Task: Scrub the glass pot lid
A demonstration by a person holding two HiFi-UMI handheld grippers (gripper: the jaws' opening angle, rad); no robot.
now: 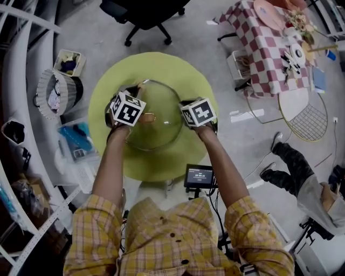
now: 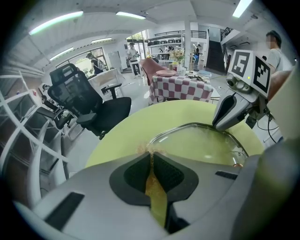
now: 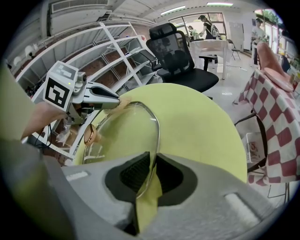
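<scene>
Bright, even indoor light from ceiling strip lamps (image 2: 56, 21); shadows soft and faint. Head view dimmer, colours muted. Both gripper views show strong fisheye bend with black vignette at the corners; shelving (image 3: 117, 47) curves. Thin glints run along the glass pot lid (image 2: 197, 140) rim. Close range is soft: orange pad (image 2: 142, 149) pinched at left gripper (image 2: 151, 153) tip is a fuzzy blur, and right gripper (image 3: 152, 158), clamped on the lid rim, looks smeared.

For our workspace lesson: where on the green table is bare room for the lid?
Free: the green table's far band toward the office chair, and near rim. Crowded: the middle, under the glass lid, left hand-held gripper and right hand-held gripper.
</scene>
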